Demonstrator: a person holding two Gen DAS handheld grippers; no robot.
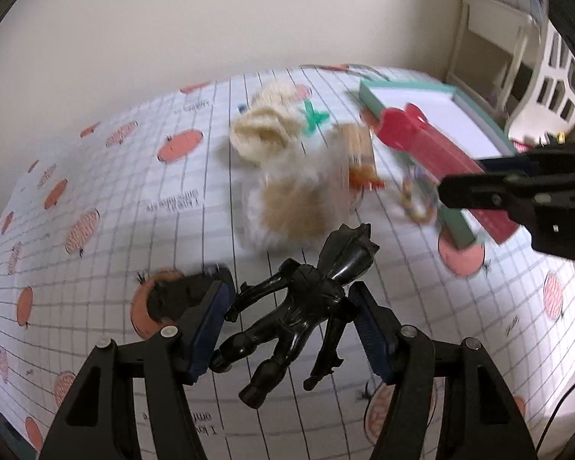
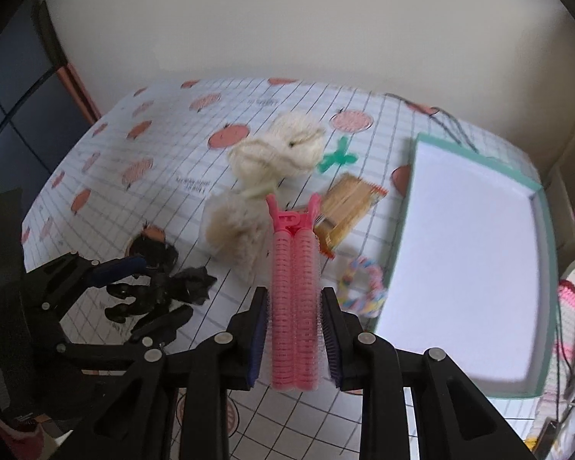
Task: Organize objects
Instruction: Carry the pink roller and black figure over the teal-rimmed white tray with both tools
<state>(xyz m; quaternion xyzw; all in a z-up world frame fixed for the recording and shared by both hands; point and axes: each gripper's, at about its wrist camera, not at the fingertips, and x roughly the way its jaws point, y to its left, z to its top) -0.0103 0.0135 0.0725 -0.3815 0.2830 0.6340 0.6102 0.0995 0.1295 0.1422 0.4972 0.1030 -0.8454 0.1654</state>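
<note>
On a grid-and-tomato-print tablecloth (image 2: 142, 207), one white tray with a teal rim (image 2: 538, 191) lies open beside two cream plush toys (image 2: 276, 153), while the right gripper (image 2: 294, 329) clamps one ribbed pink hair-roller clip (image 2: 293, 299) and the left gripper (image 1: 287, 329), jaws apart, straddles one glossy black figurine (image 1: 299, 306).

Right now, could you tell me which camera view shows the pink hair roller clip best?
The right wrist view: the pink hair roller clip lies lengthwise between the right gripper fingers, sharp and fully visible, ribs and hinge included. In the left wrist view it appears blurred and partly hidden behind the right gripper, above the box.
</note>
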